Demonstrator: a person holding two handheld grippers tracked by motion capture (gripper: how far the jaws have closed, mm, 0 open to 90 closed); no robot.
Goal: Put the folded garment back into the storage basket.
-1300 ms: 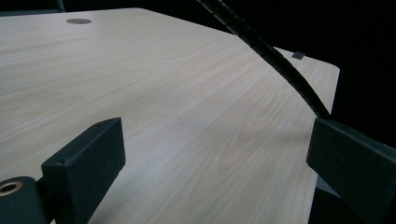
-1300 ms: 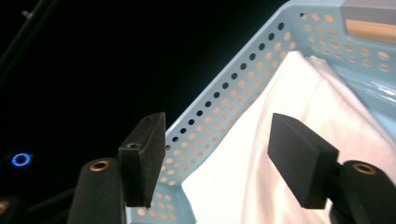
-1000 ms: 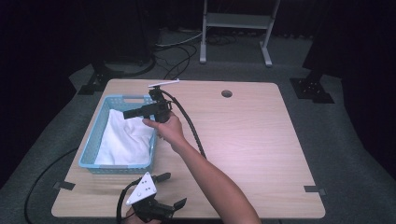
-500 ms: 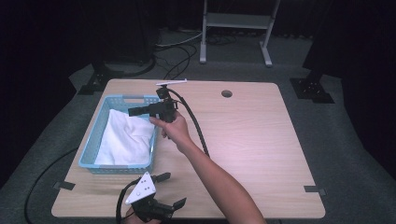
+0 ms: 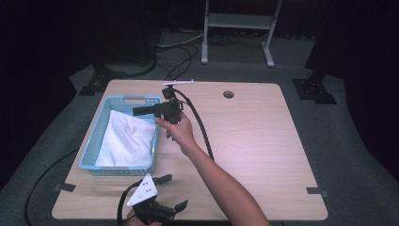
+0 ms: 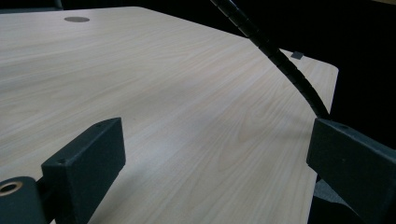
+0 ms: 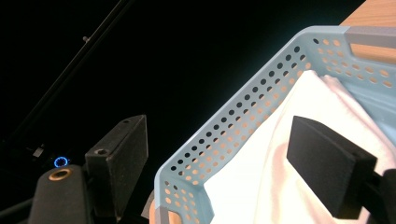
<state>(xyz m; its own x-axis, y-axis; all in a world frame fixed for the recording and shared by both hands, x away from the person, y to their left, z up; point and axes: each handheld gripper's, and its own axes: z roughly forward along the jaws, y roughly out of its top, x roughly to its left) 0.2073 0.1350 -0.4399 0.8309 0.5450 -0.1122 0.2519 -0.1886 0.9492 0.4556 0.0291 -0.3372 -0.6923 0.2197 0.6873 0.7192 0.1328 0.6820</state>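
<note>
Light wooden table (image 5: 263, 155) with a round cable hole (image 5: 228, 94), grey carpeted floor (image 5: 357, 155), metal stand (image 5: 237, 21) behind, tape marks (image 5: 315, 190) at the corners

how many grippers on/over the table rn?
2. The right gripper is held over the blue basket with the white cloth, jaws open. The left gripper sits at the table's near edge, jaws open.

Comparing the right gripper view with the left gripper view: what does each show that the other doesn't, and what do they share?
Right gripper view: the light blue basket with its perforated wall, holding a white cloth, with dark room beyond. Left gripper view: bare wooden table, its round cable hole and a black ribbed cable crossing above. Shared: each looks along its own two black jaws, standing apart with nothing gripped.
</note>
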